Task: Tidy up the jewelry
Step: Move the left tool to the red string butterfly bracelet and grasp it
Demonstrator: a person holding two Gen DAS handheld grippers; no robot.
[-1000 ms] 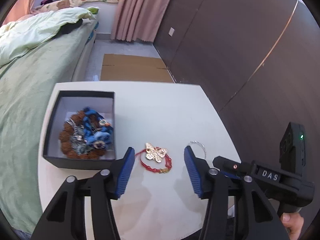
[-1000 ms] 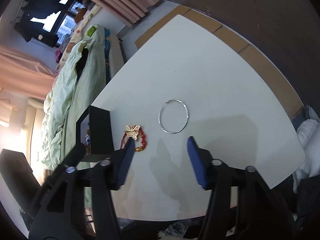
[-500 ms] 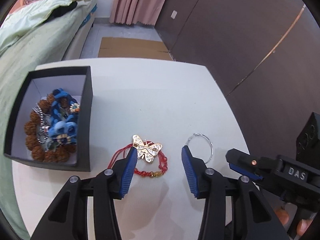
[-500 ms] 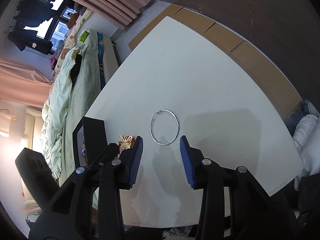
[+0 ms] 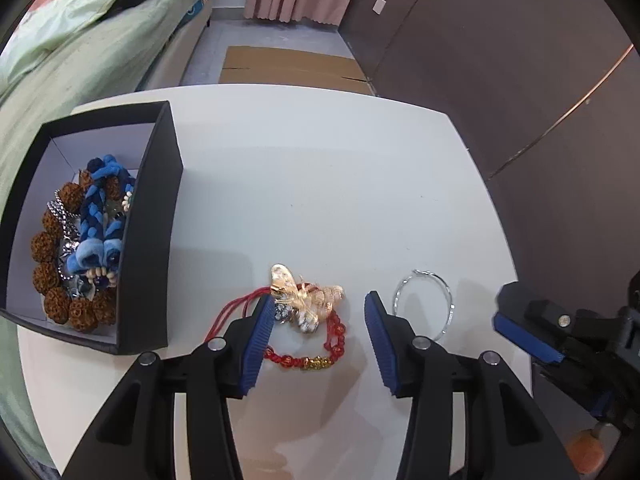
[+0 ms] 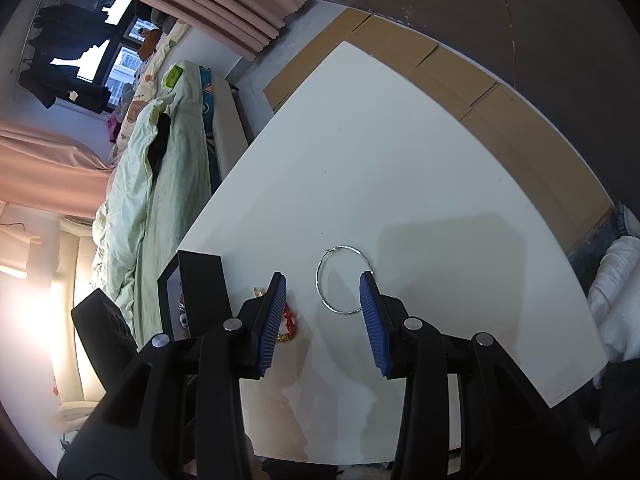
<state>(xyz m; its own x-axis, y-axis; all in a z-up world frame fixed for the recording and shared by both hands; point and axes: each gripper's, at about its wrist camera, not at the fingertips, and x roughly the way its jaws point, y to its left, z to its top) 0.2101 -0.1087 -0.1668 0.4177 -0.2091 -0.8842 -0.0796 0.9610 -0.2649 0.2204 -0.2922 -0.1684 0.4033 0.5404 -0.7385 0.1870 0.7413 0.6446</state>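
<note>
White table (image 5: 320, 184) — black box (image 5: 152, 240) of blue braid (image 5: 94, 220), brown beads (image 5: 44, 236).

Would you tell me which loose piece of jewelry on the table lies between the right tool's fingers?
The thin silver hoop: plain bare wire, unlike the red beaded bracelet and gold butterfly.

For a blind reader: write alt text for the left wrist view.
The open left gripper hovers over a gold butterfly brooch and red bead bracelet on a white table. A black box of jewelry sits left, a silver hoop right.
</note>
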